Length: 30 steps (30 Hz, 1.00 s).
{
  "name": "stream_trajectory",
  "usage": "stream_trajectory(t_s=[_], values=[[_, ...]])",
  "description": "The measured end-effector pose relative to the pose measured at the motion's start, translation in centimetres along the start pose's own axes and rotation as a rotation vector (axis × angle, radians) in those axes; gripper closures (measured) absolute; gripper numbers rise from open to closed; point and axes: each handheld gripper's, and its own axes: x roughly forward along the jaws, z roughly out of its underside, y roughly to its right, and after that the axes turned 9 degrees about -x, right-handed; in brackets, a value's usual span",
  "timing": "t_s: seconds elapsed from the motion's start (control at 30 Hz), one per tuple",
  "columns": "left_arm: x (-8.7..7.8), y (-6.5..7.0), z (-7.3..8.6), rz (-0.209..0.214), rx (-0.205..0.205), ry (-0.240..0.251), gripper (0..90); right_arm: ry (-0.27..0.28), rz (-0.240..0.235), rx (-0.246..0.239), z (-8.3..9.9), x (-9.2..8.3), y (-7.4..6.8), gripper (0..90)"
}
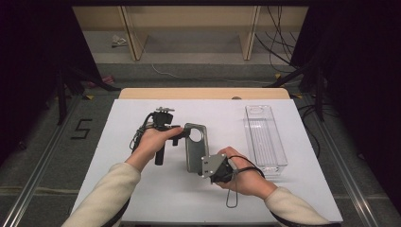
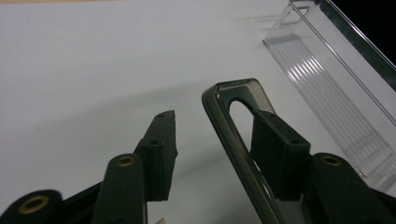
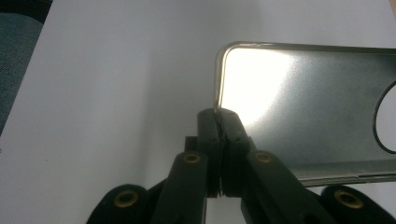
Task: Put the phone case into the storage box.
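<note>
Item: smoky translucent phone case, lying near the middle of the white table, camera cutout at its far end. Right gripper is clamping the case's near rim at a corner, jaws pressed tight together on the thin edge, steadying it. Left gripper is straddling the far end of the case: one black pad is sitting inside the cutout, the other pad is standing off outside the rim with a clear gap, so the jaws are partly open and not yet pressing on anything. Accessory: clear plastic tray, standing to the right of the case, well apart, long side running away from the person. Handling note, as a judgement: the step in hand appears to be taking a second hold on the case at the cutout end. To do it well, the left jaws should be closing squarely across the rim, with the inner pad staying seated in the opening, while the right hold is keeping the case from sliding or twisting; a gentle squeeze should be enough for so thin a wall.
</note>
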Motion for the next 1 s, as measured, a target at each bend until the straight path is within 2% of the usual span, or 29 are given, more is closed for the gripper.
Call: stream_trajectory(t_s=[0.4, 0.53, 0.67, 0.87, 1.0], values=[[0.5, 0.0, 0.1, 0.01, -0.056, -0.016, 68.2, -0.002, 0.006, -0.008, -0.2, 0.0, -0.1, 89.5], [0.4, 0.1, 0.2, 0.038, -0.104, -0.008, 71.5, -0.011, -0.003, -0.011, -0.2, 0.1, -0.2, 89.5], [0.1, 0.4, 0.1, 0.063, -0.128, 0.004, 74.7, -0.016, 0.0, -0.018, -0.2, 0.4, -0.2, 89.6], [-0.6, 1.3, 0.1, 0.103, -0.146, 0.036, 78.8, -0.026, -0.006, -0.015, -0.1, 0.7, -0.2, 89.6], [-0.8, 2.0, 0.3, 0.13, -0.133, 0.06, 80.7, -0.03, -0.015, -0.004, 0.0, 0.9, -0.3, 89.5]])
